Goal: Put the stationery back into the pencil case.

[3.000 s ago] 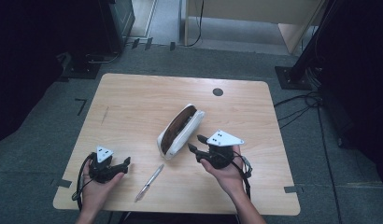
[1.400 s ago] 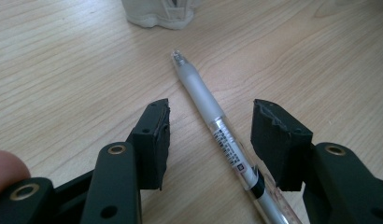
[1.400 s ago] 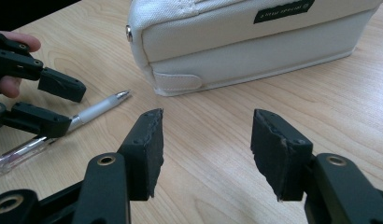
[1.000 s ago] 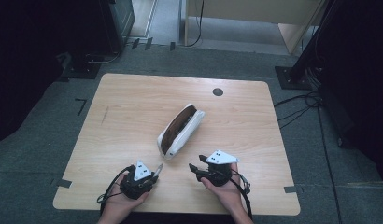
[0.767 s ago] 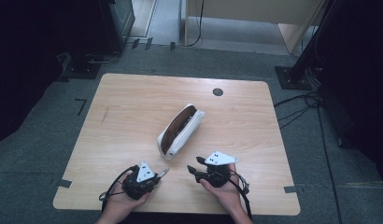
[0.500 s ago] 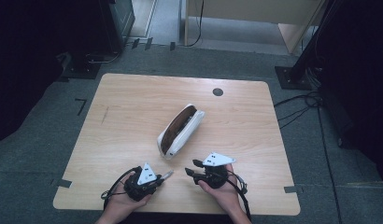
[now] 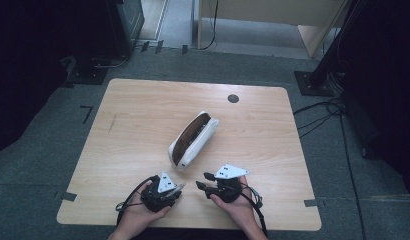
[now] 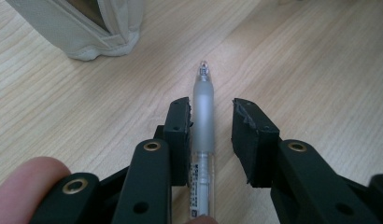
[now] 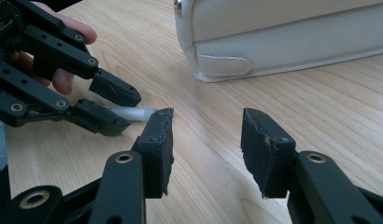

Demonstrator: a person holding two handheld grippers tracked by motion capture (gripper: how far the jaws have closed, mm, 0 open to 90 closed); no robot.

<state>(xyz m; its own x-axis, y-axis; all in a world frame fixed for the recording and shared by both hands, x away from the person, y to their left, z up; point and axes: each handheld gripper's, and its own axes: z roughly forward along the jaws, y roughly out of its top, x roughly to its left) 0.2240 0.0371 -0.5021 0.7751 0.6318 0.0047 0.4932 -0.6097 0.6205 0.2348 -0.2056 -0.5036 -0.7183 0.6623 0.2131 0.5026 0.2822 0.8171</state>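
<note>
- In the high view the left gripper (image 7: 177, 189) sits low and left of centre on the wooden table (image 7: 143, 110), near the front edge, with its grey plate on top.
- In the left gripper view a clear pen (image 8: 203, 116) runs up the middle of the frame between the two black jaws, tip pointing to the top.
- The pen's frosted grip lies against the left jaw's pad; a clear gap of bare wood shows between the pen and the right jaw's pad.
- The left jaws have just been opening, so the claw is released around the pen, not clenched on it.
- The right gripper (image 7: 200, 181) is just right of the left one in the high view, low centre, its jaws pointing left toward the pen.
- In the right gripper view its jaws (image 9: 206, 140) stand parted with nothing between them, only table; they have been closing slightly.
- The pen's pale end (image 9: 133, 113) shows at centre left there, sticking out of the other gripper's jaws (image 9: 112, 105) beside the right gripper's left pad.
- A white pouch (image 7: 193, 140) lies open at the table's centre, slanted, its dark lining showing, apart from both grippers.
</note>
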